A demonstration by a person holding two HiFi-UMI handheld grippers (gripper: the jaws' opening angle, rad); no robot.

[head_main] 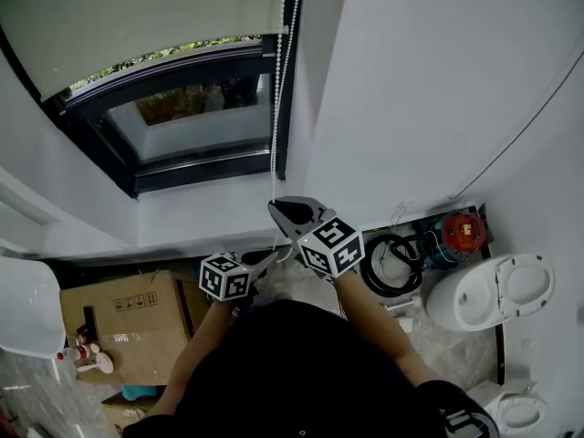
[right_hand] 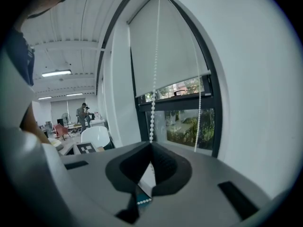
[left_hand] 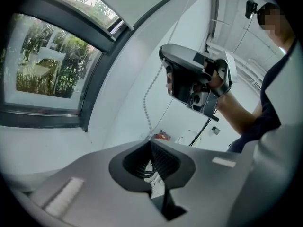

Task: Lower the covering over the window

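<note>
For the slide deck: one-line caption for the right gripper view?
Blind pull: right gripper shut on the bead chain, roller blind partway down over the window.

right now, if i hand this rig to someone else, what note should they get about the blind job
The left claw is shut on the bead chain, lower down the strand.
The right claw is shut on the same strand, just above the left one.
The free strand hangs loose beside the window frame.
Done: the blind covers the upper part of the window; the lower pane is uncovered.
Left: probably pull the held strand down, hand over hand, until the blind covers the whole window.
</note>
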